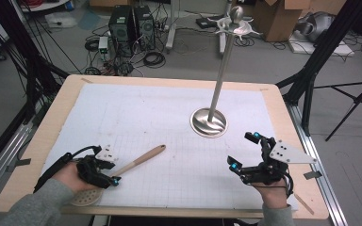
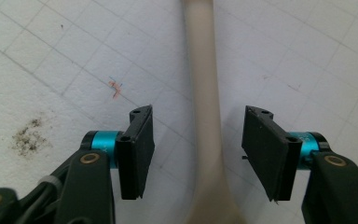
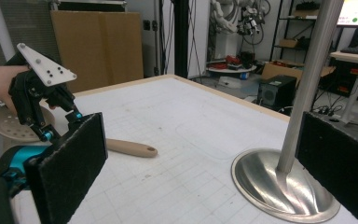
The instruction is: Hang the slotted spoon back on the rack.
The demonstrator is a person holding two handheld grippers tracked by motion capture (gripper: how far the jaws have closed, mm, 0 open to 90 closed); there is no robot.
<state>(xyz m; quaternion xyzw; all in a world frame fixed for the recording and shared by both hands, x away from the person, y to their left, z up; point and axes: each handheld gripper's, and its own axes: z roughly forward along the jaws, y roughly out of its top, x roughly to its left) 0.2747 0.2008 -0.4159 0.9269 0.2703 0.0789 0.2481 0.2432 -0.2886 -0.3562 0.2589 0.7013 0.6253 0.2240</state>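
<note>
Spoon (image 2: 205, 93) looks light, stiff, a bit slick; left tool (image 2: 196, 149) released astride its handle, right tool (image 3: 205, 154) released too.

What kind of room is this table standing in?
Probably a robotics lab or workshop: computer towers and loose cables sit on the floor, cardboard boxes stand behind, and a white robot shows in the right gripper view.
</note>
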